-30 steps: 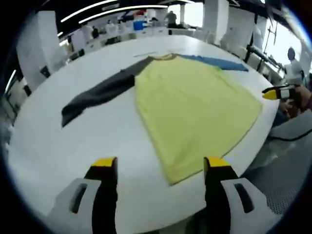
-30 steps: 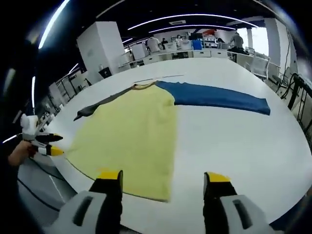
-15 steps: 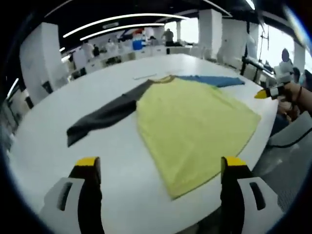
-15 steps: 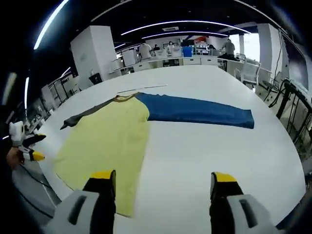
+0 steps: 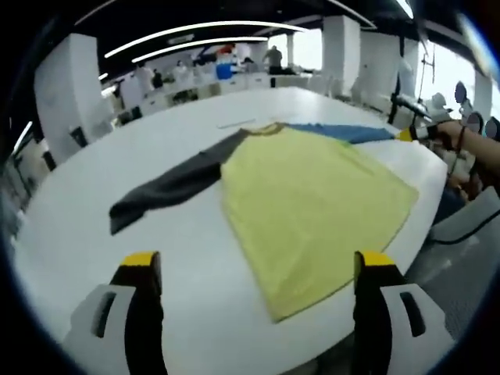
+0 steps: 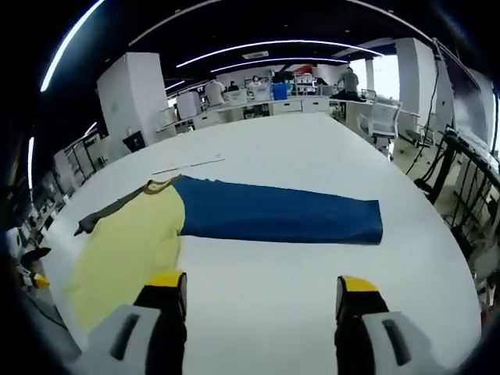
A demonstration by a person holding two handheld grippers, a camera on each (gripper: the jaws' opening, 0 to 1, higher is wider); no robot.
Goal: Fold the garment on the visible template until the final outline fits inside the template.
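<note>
Garment [image 5: 312, 203] — yellow (sleeves grey, blue)

Both views are evenly bright, lit by long curved white ceiling light strips [image 5: 195, 31] at twelve o'clock and by daylight from blown-out windows [image 6: 387, 74] toward two o'clock. The glossy round white table [image 6: 312, 273] shows soft glare and almost no shadows. Fisheye distortion bends straight lines toward the edges, and the whole picture is slightly soft, with distant desks blurred.
</note>
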